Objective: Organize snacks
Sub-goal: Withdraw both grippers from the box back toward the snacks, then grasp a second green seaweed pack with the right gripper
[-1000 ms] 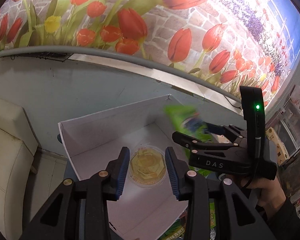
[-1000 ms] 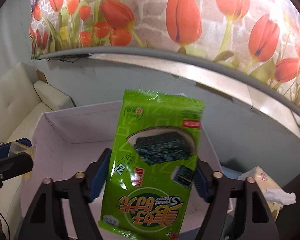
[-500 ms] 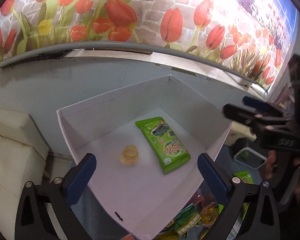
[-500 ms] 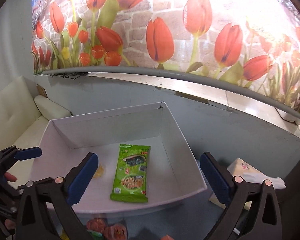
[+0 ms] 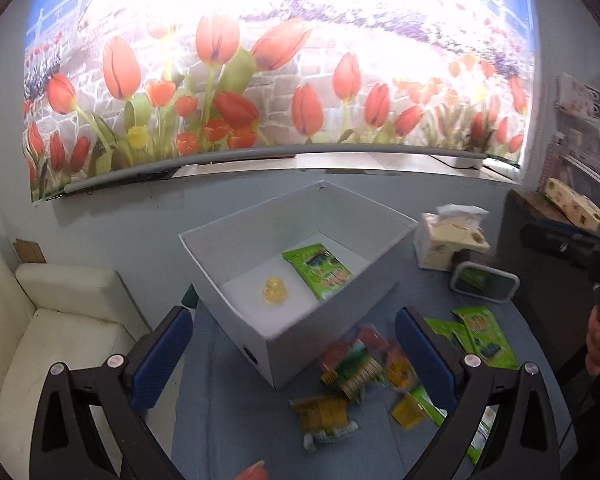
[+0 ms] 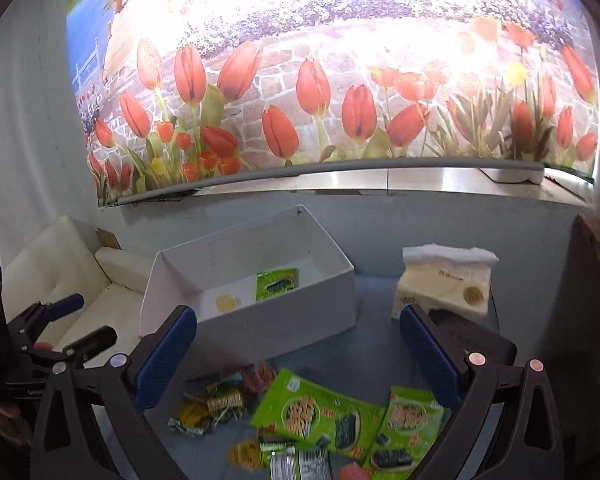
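The left gripper hangs above the blue table with its blue-padded jaws spread wide and nothing between them. The right gripper is likewise wide open and empty.

The white cardboard box stands at 12 o'clock from both grippers. Inside it a green seaweed snack packet lies flat on the floor toward the 2 o'clock side, and a small clear yellow jelly cup sits just beside it at its 8 o'clock; the two look apart.

In front of the box, at 6 o'clock from it, loose snacks lie scattered on the table: small yellow-and-green wrapped packets, blurred in the left view, and two more green seaweed packets side by side, overlapping at their edges, toward 4 o'clock.

A tissue pack stands at 3 o'clock from the box, well apart from it. A white sofa sits at 9 o'clock, and a tulip mural fills the wall behind.
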`<state>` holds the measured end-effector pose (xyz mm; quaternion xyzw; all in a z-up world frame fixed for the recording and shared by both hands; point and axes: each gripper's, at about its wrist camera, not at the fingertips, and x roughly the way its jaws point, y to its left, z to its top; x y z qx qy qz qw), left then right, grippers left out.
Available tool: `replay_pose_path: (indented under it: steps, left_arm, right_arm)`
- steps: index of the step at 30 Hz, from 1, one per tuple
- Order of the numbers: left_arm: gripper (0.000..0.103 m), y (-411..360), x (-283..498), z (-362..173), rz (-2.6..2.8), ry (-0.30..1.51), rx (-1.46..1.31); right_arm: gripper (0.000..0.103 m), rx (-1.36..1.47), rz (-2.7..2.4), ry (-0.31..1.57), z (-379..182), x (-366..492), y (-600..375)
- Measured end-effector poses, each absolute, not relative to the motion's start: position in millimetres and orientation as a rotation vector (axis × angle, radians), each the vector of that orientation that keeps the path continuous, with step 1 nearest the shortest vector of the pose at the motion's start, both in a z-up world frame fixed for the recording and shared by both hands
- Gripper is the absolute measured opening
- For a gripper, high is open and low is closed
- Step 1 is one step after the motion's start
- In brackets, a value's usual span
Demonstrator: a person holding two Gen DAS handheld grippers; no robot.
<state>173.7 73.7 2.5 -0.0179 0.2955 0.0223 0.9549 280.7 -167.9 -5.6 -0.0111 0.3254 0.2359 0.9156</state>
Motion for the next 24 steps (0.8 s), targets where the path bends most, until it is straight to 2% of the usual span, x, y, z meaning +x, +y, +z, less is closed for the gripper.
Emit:
replay_pose_path:
  steps: [6,14,24]
  left_arm:
    - [0.103,35,102,0,-0.049,0.640,-0.052]
    - [0.103,-2,19,-8,-0.094,0.652,-0.044]
    - [0.103,4,-12,-27,-0.109,0.724,-0.106]
  right_arm:
    - [0.103,-0.086,0.343,0.714,-39,234,-203]
    - [0.103,-0.061,0.245,0.882,-102,245,-237]
    - [0.103,-0.156,0.180,1.000,-165,277,-225]
